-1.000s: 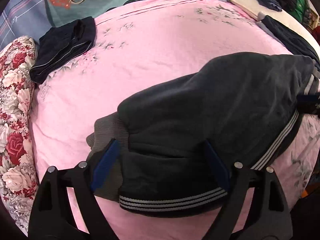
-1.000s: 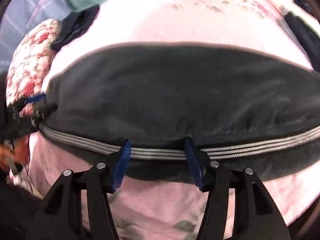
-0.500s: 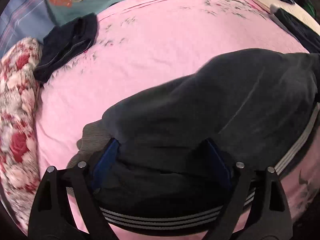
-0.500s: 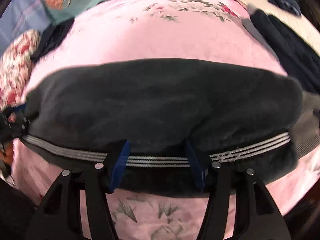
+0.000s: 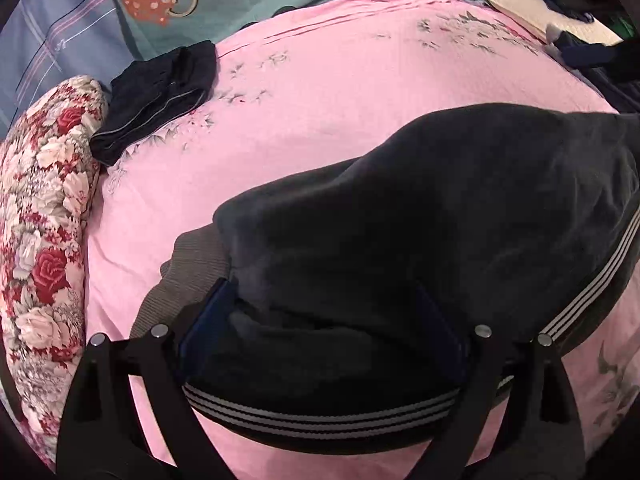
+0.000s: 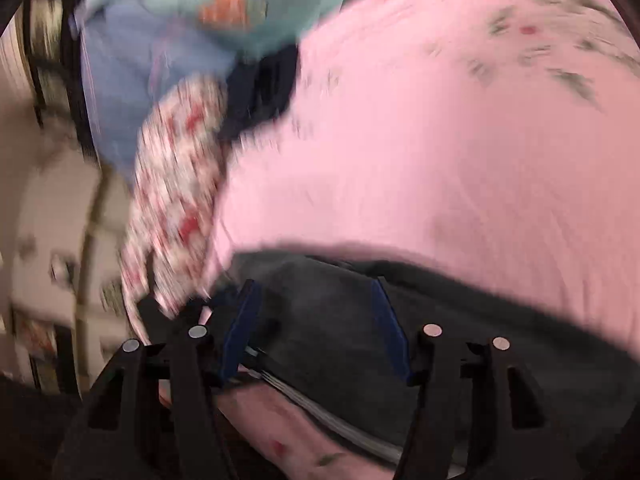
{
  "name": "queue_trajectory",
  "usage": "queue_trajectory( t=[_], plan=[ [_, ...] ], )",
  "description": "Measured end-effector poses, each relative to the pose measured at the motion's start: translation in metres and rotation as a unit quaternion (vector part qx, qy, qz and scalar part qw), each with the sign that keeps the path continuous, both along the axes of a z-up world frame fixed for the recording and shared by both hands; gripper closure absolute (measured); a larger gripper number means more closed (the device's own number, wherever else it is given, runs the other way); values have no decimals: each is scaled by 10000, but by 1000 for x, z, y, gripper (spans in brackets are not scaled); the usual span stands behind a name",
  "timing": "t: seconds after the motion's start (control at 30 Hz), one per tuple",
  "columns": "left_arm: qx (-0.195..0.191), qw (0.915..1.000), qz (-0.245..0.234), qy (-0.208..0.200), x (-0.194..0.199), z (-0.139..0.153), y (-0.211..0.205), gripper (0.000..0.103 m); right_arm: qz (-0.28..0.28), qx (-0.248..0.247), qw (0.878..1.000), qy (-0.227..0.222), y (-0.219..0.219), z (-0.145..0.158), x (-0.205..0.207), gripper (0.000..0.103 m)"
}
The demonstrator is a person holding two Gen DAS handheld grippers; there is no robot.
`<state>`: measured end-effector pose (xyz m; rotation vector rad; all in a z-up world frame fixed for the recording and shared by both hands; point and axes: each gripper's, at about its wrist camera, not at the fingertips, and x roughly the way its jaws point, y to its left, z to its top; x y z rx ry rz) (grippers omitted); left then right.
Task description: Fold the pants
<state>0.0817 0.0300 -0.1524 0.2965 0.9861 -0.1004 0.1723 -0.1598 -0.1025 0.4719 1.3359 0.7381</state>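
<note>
Soft, thick dark track pants (image 5: 420,216) flop and bend easily. Left gripper (image 5: 320,320) and right gripper (image 6: 316,320) both have fingers apart around them; grab by the striped edge (image 5: 320,408), bottom middle.

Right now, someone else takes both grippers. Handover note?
Left gripper: jaws wide, straddling the pants near the grey cuff; grip unclear.
Right gripper: jaws apart over the same pants; view blurred, grip unclear.
Pants lie bunched on the pink bedsheet, side stripes along the near edge.
Done: one folded dark garment by the floral pillow.
Left: flatten and finish the fold.
</note>
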Motion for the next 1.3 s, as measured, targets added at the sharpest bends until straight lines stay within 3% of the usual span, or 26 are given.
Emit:
queue_trajectory(
  t=[0.13,0.2,0.3,0.4,0.47,0.53,0.6,0.67,0.77,0.83,0.9,1.0,1.1,1.17,1.3],
  plan=[
    [-96,9999,121,-23,1,0,3,12,1294,-572,9874,712,28,-47,29,44],
    [-117,9999,106,-44,0,-1,4,12,1650,-402,9798,1056,34,-60,33,43],
    [-159,9998,118,-19,1,-1,5,11,2049,248,9647,1638,44,-75,36,40],
    [-186,9997,159,44,2,-1,4,11,2097,760,9549,1959,57,-81,47,32],
    [-201,9996,169,73,2,-1,4,11,1822,1086,9528,2170,56,-91,59,26],
    [-200,9996,172,99,3,-2,4,11,1412,1499,9415,2668,49,-105,71,22],
    [-197,9996,169,120,3,-2,4,11,1203,1757,9332,2894,49,-109,75,20],
    [-195,9996,158,135,3,-3,4,11,1060,1702,9385,2810,45,-102,77,24],
    [-189,9996,134,134,3,-3,5,11,670,1806,9573,2153,22,-77,91,44],
    [-182,9997,105,120,4,-3,6,11,310,1797,9610,2079,2,-78,99,58],
    [-173,9997,102,114,4,-3,5,11,212,1481,9676,2035,-2,-82,96,58],
    [-163,9997,86,133,6,-3,4,10,-274,1532,9688,1931,-25,-75,102,58],
    [-173,9997,70,147,6,-3,5,10,-731,1295,9793,1371,-51,-45,111,58],
    [-178,9997,72,141,6,-2,5,10,-463,1564,9806,1091,-44,-20,103,58],
    [-161,9998,83,122,6,-3,4,10,213,1750,9774,1170,-4,-18,72,58]
  ],
)
